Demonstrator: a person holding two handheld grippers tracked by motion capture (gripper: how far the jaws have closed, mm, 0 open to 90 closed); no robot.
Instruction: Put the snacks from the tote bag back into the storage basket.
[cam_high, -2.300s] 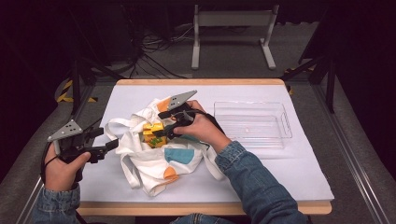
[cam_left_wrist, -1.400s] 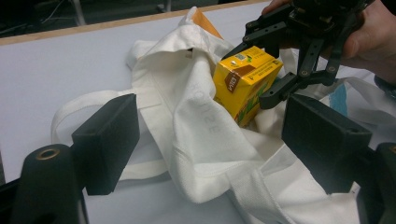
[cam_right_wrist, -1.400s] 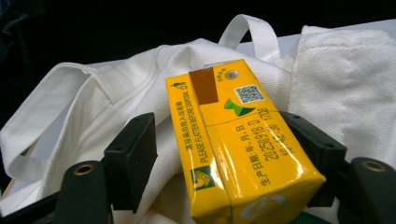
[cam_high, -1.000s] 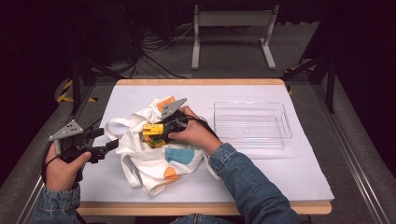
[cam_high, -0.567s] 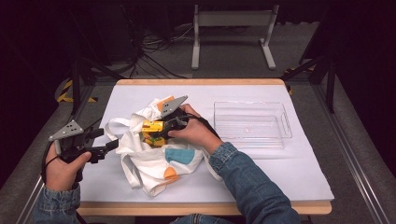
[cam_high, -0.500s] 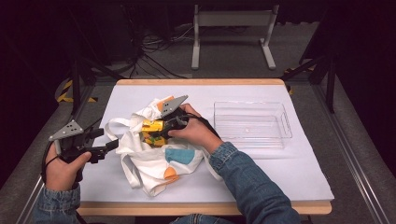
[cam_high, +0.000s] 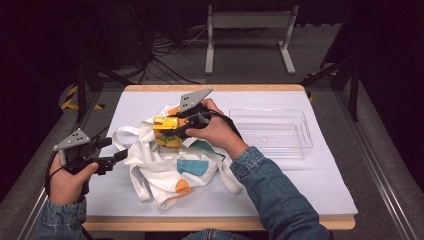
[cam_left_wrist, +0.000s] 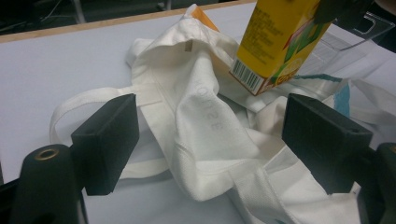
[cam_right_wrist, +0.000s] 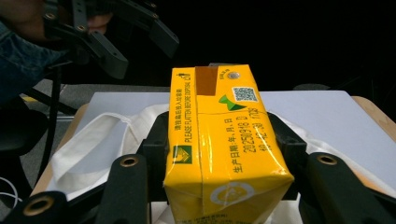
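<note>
Your right gripper (cam_high: 167, 131) is clamped on a yellow carton (cam_high: 166, 123), one jaw pressed flat against each of its long sides, and it holds the carton just above the crumpled white bag (cam_high: 167, 167) near the middle of the table (cam_high: 320, 180). In the right gripper view the carton (cam_right_wrist: 224, 149) sits squarely between the two black jaws, its top end toward the camera, printed text and a date code readable on the upper face. In the left gripper view the same carton (cam_left_wrist: 275, 42) hangs tilted over the far right part of the bag (cam_left_wrist: 205, 135), its barcode corner lowest (whether that corner touches the cloth is hard to tell).

Your left gripper (cam_high: 116, 157) rests released, jaws spread wide, at the near left of the table just beside the left edge of the bag. In its own view the jaws straddle a fold of white cloth without touching it, and a looped handle (cam_left_wrist: 74, 109) lies flat on the table behind the left jaw.

A clear plastic tray (cam_high: 272, 132) stands to the right of the bag, just beyond your right hand (cam_high: 215, 132). The bag shows teal and orange patches on its near side
</note>
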